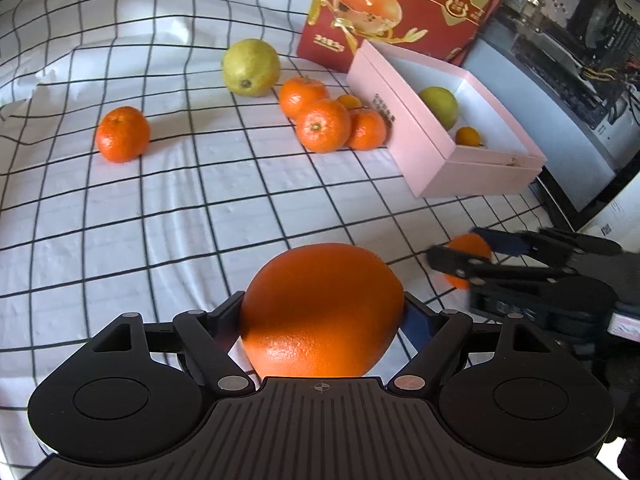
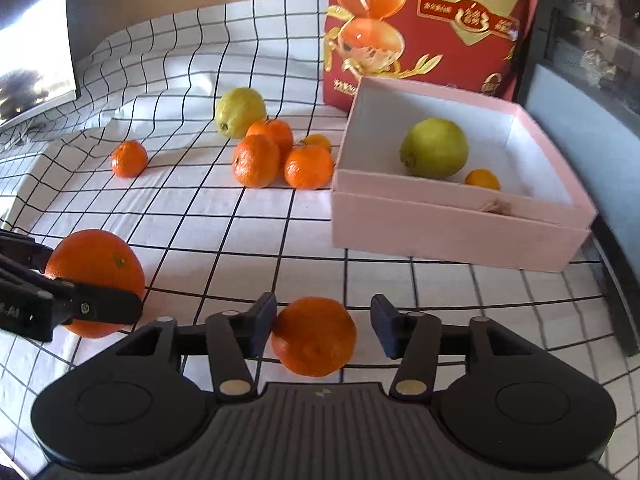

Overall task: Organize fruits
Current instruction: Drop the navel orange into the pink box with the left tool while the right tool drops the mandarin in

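My left gripper (image 1: 324,304) is shut on a large orange (image 1: 320,312), pads pressed to both its sides, just above the checked cloth. In the right wrist view a small tangerine (image 2: 314,336) lies between the fingers of my right gripper (image 2: 324,312). The left pad touches it and the right pad stands clear of it, so the jaws are open. The left gripper (image 2: 80,276) with the large orange (image 2: 96,264) shows at the left there. A pink box (image 2: 440,224) farther right holds a green lemon (image 2: 434,148) and a tiny orange fruit (image 2: 482,179).
On the cloth sit a yellow lemon (image 1: 251,67), a cluster of tangerines (image 1: 322,125) against the box's left wall, and a lone tangerine (image 1: 122,134) farther left. A red fruit carton (image 1: 400,0) stands behind the box. A computer case (image 1: 580,40) stands at the right edge.
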Motion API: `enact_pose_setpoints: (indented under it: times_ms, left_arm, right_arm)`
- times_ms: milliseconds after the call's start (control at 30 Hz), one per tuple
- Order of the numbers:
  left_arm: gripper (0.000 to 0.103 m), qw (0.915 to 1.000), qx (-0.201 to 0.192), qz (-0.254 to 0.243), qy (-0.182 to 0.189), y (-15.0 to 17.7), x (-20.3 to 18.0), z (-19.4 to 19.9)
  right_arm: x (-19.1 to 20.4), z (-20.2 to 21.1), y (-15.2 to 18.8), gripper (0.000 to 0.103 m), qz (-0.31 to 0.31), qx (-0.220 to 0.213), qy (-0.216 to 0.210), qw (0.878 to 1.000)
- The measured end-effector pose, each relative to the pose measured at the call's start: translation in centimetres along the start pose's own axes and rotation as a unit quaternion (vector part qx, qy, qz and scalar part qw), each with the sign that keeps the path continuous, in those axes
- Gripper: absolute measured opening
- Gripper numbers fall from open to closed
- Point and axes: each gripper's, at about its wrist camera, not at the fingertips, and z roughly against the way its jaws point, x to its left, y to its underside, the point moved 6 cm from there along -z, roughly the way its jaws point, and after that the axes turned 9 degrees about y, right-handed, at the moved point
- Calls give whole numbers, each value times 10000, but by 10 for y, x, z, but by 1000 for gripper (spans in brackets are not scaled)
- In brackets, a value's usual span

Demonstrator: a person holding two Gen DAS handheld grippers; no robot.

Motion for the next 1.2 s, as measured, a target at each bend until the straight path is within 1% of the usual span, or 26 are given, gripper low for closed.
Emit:
enact_pose_setpoints:
  times_ms: [133, 167, 200, 333, 433, 500, 600, 733, 800, 867, 933, 967, 1067, 1167, 1200]
  left_arm:
    - [85, 10000, 34, -63, -16, 3, -2, -1]
    - [85, 10000, 35, -43, -6, 3, -2, -1]
    - [85, 10000, 33, -19, 7, 3, -1, -1]
    - [85, 10000, 36, -13, 12, 3, 0, 0]
    - [85, 10000, 44, -42, -4, 2, 0, -1]
    - [85, 10000, 48, -66, -14, 2, -1, -2]
    - [85, 9999, 11, -75, 86, -1, -6, -4]
    - [84, 9995, -135, -184, 225, -17, -19, -5]
    - [84, 9988, -259, -248, 331, -34, -29, -4]
    - [84, 9975, -412, -359, 450, -58, -40, -2]
    - [84, 9950, -654, -510, 564, -88, -55, 2]
    - [84, 9930, -804, -577, 640, -106, -64, 4]
    - [85, 9873, -1165, -617, 888, -164, -90, 4]
    - [85, 9867, -1219, -479, 966, -219, -106, -18]
    - [85, 9875, -1175, -465, 941, -231, -110, -29]
  right_arm:
    - [1, -14, -2, 51, -85, 116, 32, 9999]
    - [1, -15, -3, 49, -88, 100, 54, 9999]
    - [2, -15, -3, 43, -65, 103, 69, 9999]
    - [1, -12, 0, 42, 51, 112, 113, 9999]
    - [-4, -9, 4, 42, 12, 144, 150, 9998]
    - [-12, -6, 8, 42, -43, 167, 183, 9997]
    - [-26, -2, 14, 42, -143, 202, 307, 9992]
    - [-51, 5, 17, 42, -384, 195, 469, 9980]
    - [-66, 11, 13, 42, -551, 154, 533, 9969]
    - [-78, 19, 3, 42, -666, 1, 537, 9963]
    - [-90, 30, -18, 42, -635, -265, 586, 9959]
    - [-96, 36, -33, 42, -563, -440, 630, 9955]
    - [-112, 43, -78, 42, -364, -746, 762, 9936]
    - [-125, 37, -114, 42, -209, -835, 748, 9935]
    - [-128, 31, -121, 42, -150, -815, 767, 9936]
